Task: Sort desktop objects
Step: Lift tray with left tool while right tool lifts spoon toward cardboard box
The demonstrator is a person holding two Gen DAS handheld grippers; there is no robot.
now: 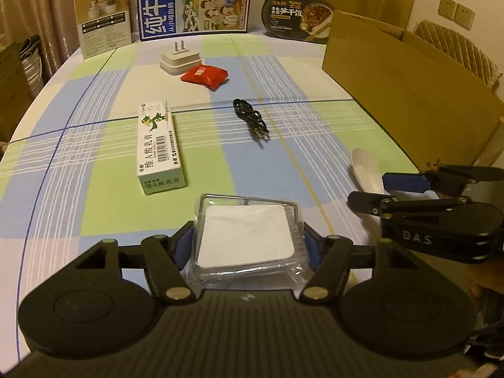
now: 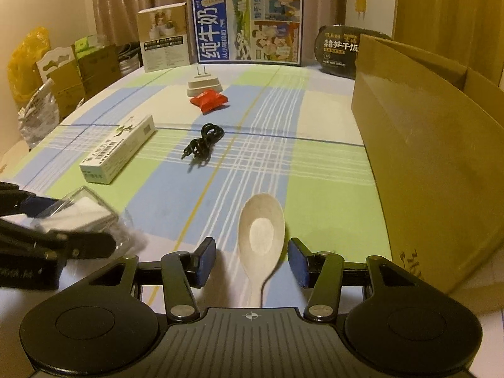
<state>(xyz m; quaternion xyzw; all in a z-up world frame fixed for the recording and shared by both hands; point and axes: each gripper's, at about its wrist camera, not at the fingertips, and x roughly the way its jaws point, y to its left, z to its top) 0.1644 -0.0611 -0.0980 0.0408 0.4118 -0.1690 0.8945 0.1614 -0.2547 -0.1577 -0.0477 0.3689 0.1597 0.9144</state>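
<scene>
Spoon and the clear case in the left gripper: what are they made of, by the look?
Spoon: probably matte plastic or melamine; off-white, dull, no metallic glint, though ceramic is possible. Clear case: likely rigid transparent plastic; see-through walls with bright edge highlights, white insert visible inside, and a crinkly glossy film wrap around it.

The right tongs [image 2: 252,261] stand open over the checked bench [image 2: 315,163], their blue pads either side of a pale spoon [image 2: 261,233] without touching it. The spoon lies flat, bowl pointing away. At the left edge the left tongs [image 2: 56,220] grip a clear plastic packet [image 2: 82,214] with a white insert. Farther off lie a black cable [image 2: 204,145], a long white carton [image 2: 119,151], a red sachet [image 2: 209,99] and a white plug [image 2: 203,85]. A cardboard box [image 2: 425,145] stands along the right side.
</scene>
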